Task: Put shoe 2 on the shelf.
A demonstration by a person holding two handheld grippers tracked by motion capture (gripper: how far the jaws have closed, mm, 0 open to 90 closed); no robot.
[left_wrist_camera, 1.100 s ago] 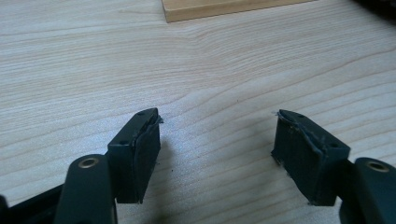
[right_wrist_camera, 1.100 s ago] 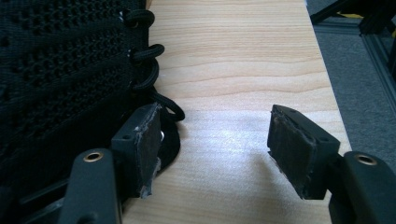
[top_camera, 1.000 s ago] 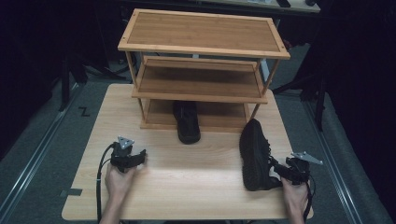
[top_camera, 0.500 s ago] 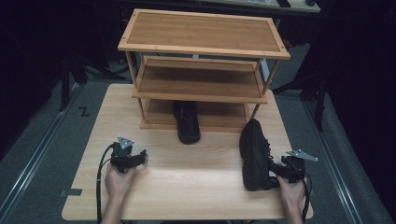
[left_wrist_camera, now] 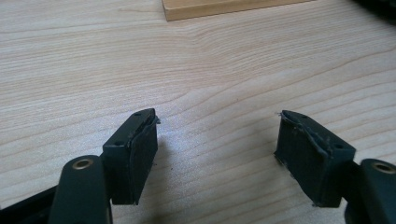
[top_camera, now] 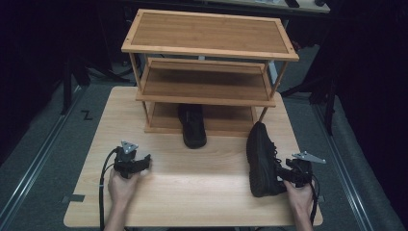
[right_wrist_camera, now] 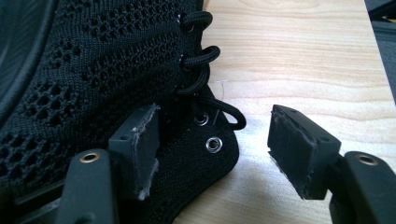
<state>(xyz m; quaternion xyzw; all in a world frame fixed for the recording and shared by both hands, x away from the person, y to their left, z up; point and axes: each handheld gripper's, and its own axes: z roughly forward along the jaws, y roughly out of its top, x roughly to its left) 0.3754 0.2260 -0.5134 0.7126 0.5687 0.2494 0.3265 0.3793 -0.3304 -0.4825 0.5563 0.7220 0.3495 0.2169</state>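
Note:
A black mesh lace-up shoe (top_camera: 261,159) lies on its side at the right of the wooden table (top_camera: 192,192). My right gripper (top_camera: 285,173) sits at its laced side, open. In the right gripper view the shoe's eyelet flap (right_wrist_camera: 212,149) reaches in between the jaws of my right gripper (right_wrist_camera: 215,119); the left pad (right_wrist_camera: 142,140) is close against the mesh and the right pad (right_wrist_camera: 296,144) stands clear over bare wood. A second black shoe (top_camera: 192,124) rests half on the bottom shelf of the rack (top_camera: 209,36). My left gripper (top_camera: 146,162) lies open on the table with nothing between its pads (left_wrist_camera: 140,154).
The three-tier wooden rack stands at the back of the table, and a corner of its base (left_wrist_camera: 219,7) shows ahead of the left gripper. Bare wood lies between the two hands. Dark floor and stands surround the table.
My right gripper has edged slightly in towards the lying shoe. The left gripper and both shoes have kept their places.

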